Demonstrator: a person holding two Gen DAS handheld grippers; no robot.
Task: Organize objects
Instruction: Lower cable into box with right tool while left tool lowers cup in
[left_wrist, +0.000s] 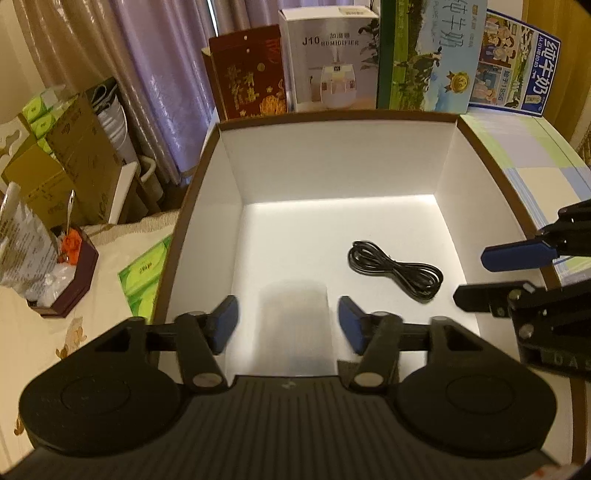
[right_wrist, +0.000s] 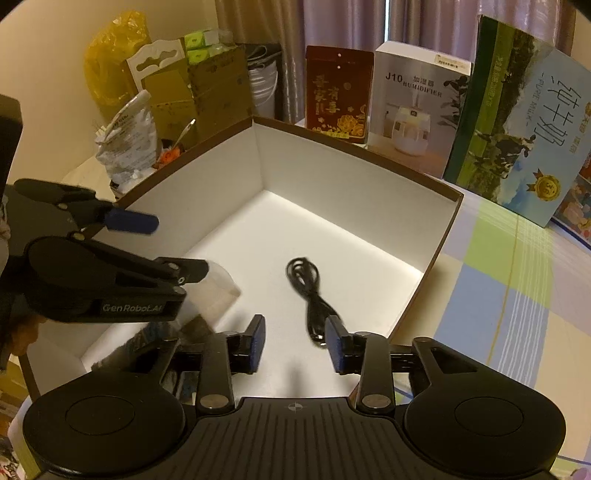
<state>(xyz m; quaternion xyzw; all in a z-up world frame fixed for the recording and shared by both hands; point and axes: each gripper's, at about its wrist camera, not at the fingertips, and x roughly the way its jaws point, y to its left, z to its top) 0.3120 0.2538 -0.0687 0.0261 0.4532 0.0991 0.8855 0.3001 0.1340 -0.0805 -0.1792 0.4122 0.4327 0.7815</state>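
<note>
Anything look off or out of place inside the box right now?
Nothing stands out. The box holds a coiled black cable and a clear plastic container, blurred in both views, between the open left claw pads. No spill or damage shows.

open box (left_wrist: 480, 155): 1 | coiled black cable (left_wrist: 395, 269): 1 | clear container (left_wrist: 295, 321): 1 | grippers: 2

Counter (right_wrist: 498, 280) carries a pastel checked cloth. An open white-lined box (left_wrist: 369, 122) stands on it. Behind the box, upright: red packet (left_wrist: 251, 74), humidifier carton (left_wrist: 328, 59), milk carton (left_wrist: 421, 55). Left of the box: green pack (left_wrist: 144, 277), dark tray (left_wrist: 70, 280).
</note>
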